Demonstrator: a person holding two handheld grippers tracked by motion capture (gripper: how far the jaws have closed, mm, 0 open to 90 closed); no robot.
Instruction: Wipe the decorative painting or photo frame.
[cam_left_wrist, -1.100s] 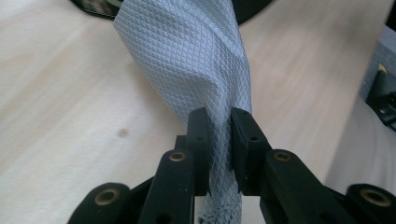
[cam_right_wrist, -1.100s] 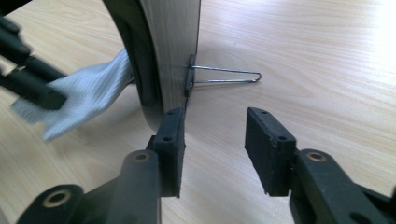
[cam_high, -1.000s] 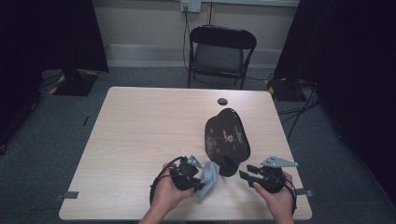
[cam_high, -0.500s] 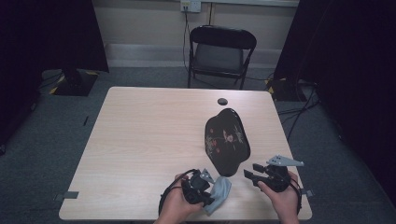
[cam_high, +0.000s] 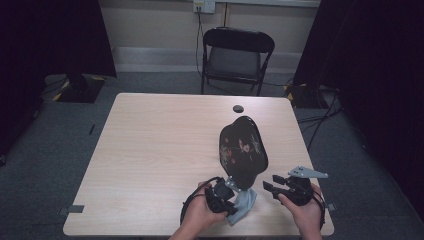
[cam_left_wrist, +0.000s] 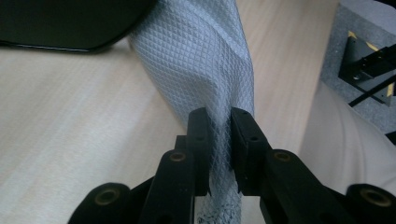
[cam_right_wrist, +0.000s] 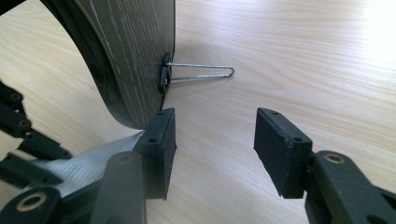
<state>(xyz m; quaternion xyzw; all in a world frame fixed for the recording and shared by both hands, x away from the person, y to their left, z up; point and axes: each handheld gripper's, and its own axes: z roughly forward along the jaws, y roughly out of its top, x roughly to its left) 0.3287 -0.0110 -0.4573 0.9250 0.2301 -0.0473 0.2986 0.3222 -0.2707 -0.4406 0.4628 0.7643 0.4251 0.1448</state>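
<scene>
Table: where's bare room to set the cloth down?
The table's whole left half and far strip, up to the small black disc, lie bare. Crowded: the near right, where the standing black plate, grey cloth, left tool and right tool cluster.

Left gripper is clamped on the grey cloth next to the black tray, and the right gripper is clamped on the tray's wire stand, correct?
Not quite. The left gripper does pinch the grey cloth beside the black tray. The right gripper is open, though: the right gripper view shows bare table between its jaws, with the wire stand lying beyond them.
</scene>
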